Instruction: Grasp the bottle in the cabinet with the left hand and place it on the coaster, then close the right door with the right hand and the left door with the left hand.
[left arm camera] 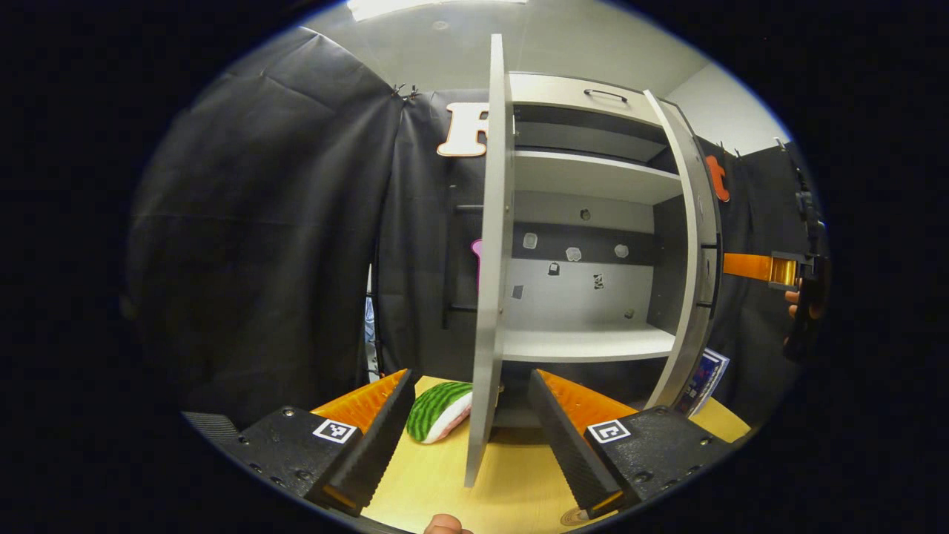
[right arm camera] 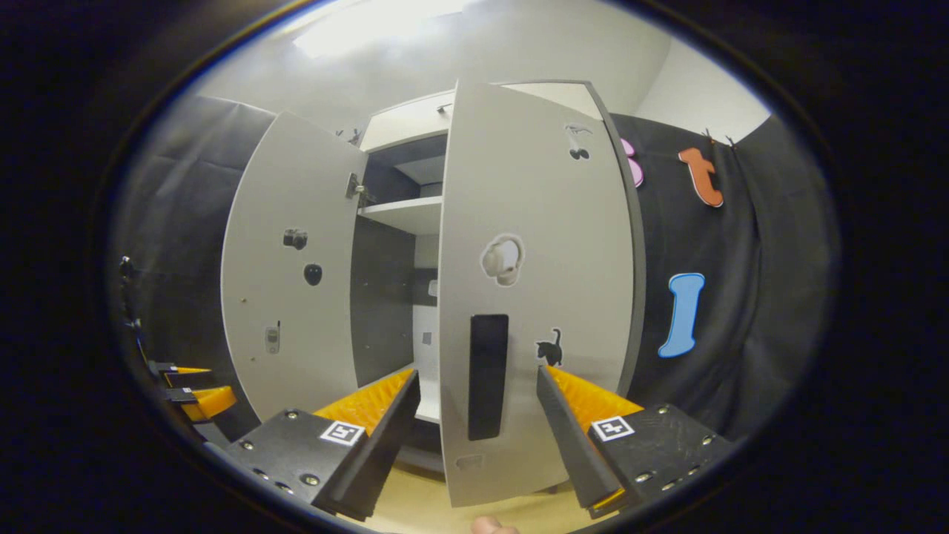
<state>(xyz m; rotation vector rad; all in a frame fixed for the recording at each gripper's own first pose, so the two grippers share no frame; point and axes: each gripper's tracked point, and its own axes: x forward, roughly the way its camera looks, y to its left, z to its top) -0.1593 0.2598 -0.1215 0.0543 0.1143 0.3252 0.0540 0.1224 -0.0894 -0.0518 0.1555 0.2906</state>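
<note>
Left claw (left arm camera: 471,437) being held apart, left door (left arm camera: 491,259) edge-on between its fingers, right claw (right arm camera: 474,437) being held apart before right door (right arm camera: 530,289), both cabinet (left arm camera: 586,222) doors standing open.

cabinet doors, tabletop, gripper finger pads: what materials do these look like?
Cabinet doors: likely laminated board, matte light grey face with a darker edge band; stickers lie flat on it.
Tabletop: looks like pale yellow wood or wood-look laminate, smooth, with a faint sheen.
Left gripper fingers: probably moulded plastic, orange ribbed backs with black, finely ridged pads, perhaps rubbery. Bodies look like grainy black plastic.
</note>
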